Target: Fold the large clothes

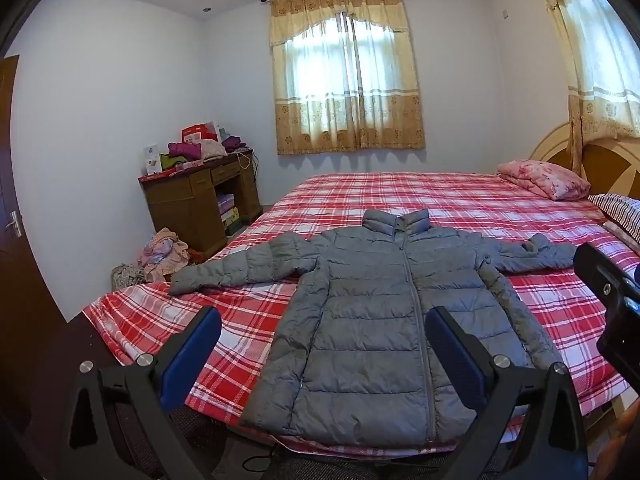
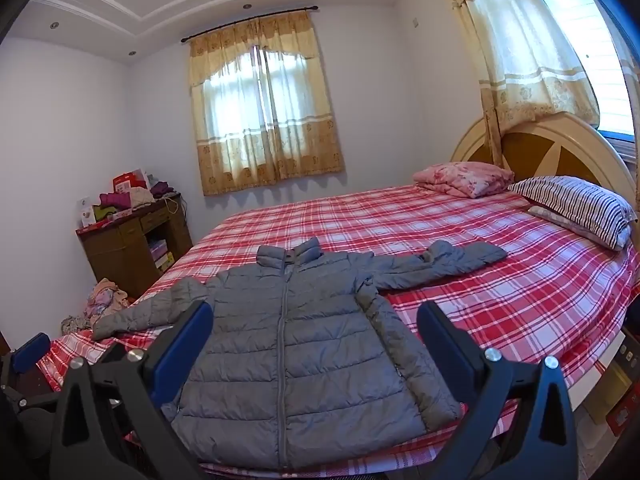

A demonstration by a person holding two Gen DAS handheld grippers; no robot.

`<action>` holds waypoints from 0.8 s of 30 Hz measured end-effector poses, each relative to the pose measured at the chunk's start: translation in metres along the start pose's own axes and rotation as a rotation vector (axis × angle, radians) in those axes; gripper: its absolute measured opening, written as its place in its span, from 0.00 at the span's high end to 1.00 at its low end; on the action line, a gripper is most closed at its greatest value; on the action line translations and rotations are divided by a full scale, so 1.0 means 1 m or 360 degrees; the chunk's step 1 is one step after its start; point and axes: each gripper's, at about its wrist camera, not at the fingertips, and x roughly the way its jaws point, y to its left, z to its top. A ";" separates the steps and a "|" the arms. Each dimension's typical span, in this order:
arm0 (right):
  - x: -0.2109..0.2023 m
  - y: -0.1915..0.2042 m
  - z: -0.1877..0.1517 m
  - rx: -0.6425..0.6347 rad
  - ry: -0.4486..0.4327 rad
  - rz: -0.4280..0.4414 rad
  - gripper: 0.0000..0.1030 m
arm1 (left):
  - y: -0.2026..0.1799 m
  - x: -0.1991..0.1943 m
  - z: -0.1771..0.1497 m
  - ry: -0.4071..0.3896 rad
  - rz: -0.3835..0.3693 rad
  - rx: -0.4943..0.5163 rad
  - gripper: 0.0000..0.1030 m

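Observation:
A grey quilted puffer jacket (image 1: 372, 320) lies flat and zipped on the red plaid bed (image 1: 400, 192), collar away from me, both sleeves spread out sideways. It also shows in the right wrist view (image 2: 296, 344). My left gripper (image 1: 324, 324) is open and empty, held above the jacket's lower half, near the hem. My right gripper (image 2: 316, 320) is open and empty, above the jacket's right side. The right gripper's body shows at the right edge of the left wrist view (image 1: 612, 292).
A pink folded quilt (image 2: 464, 178) and a striped pillow (image 2: 576, 208) lie by the headboard (image 2: 532, 148). A brown desk (image 1: 200, 200) piled with clothes and boxes stands by the far wall, with a heap of clothes (image 1: 160, 256) on the floor. A door (image 1: 12, 240) is at the left.

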 end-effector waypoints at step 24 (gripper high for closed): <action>-0.003 0.004 -0.004 -0.0003 0.0011 0.0008 0.00 | -0.001 -0.004 -0.001 0.0000 -0.0022 -0.0009 0.01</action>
